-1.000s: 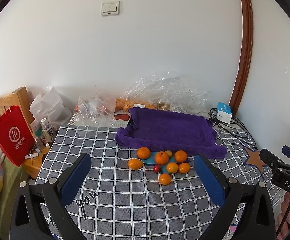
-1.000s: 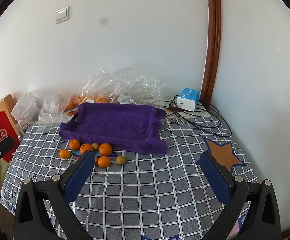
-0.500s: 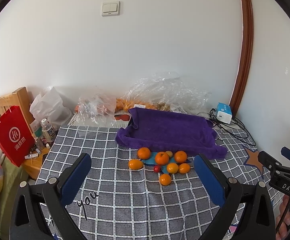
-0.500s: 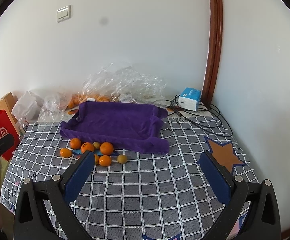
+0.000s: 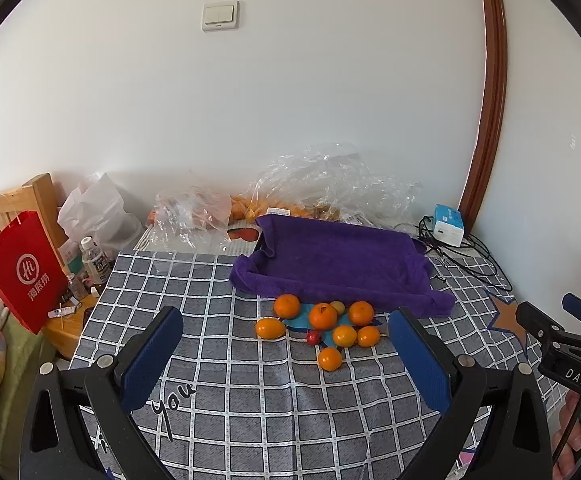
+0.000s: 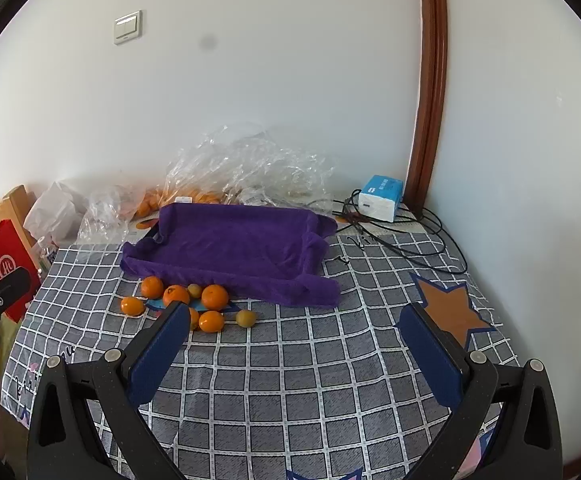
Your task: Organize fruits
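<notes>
Several oranges [image 5: 323, 315] lie in a loose cluster on the checked tablecloth [image 5: 250, 392], with a small red fruit [image 5: 313, 337] among them and a yellowish one [image 6: 246, 317] at the cluster's right end. Behind them stands a tray draped in a purple towel [image 5: 338, 264], holding nothing. My left gripper [image 5: 286, 350] hovers open in front of the cluster, nothing between its fingers. My right gripper [image 6: 296, 346] is open too, held right of the oranges [image 6: 214, 297] and short of the purple towel [image 6: 234, 244]. Each gripper shows at the edge of the other's view.
Clear plastic bags [image 5: 330, 184] with more oranges lie along the back wall. A blue-white box [image 6: 381, 198] and black cables [image 6: 402, 236] sit at the back right. A red paper bag [image 5: 22, 272], bottles [image 5: 94, 262] and a wooden frame stand off the table's left.
Both grippers have drifted slightly; the right wrist view has edged closer to the table, and the right gripper sits a little lower in the left view. The fruits have not moved.
</notes>
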A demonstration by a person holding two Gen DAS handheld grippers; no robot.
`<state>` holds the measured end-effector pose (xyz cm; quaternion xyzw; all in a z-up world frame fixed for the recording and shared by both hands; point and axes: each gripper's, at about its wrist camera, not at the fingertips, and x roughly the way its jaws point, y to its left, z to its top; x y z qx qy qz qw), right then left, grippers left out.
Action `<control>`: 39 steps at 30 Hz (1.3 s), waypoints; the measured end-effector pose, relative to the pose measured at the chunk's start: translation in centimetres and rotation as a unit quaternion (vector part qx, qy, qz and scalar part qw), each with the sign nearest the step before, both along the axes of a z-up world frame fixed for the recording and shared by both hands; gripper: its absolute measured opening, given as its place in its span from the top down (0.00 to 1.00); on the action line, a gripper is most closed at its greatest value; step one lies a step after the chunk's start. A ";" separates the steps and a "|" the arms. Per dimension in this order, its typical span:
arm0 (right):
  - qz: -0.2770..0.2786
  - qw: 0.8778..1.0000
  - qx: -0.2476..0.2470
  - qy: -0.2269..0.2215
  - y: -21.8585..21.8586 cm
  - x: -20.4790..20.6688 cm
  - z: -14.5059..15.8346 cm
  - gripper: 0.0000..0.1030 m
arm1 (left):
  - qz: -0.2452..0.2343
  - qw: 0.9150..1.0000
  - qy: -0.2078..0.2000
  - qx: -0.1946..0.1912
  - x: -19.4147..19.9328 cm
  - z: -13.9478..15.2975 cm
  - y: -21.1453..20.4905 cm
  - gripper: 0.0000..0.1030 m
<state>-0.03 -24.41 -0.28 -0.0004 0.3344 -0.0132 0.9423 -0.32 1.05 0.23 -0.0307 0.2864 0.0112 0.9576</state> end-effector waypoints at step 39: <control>0.011 1.000 0.001 0.015 0.5 1.3 -2.5 0.00 | 0.001 1.000 0.010 -0.012 1.3 -2.3 0.9 0.00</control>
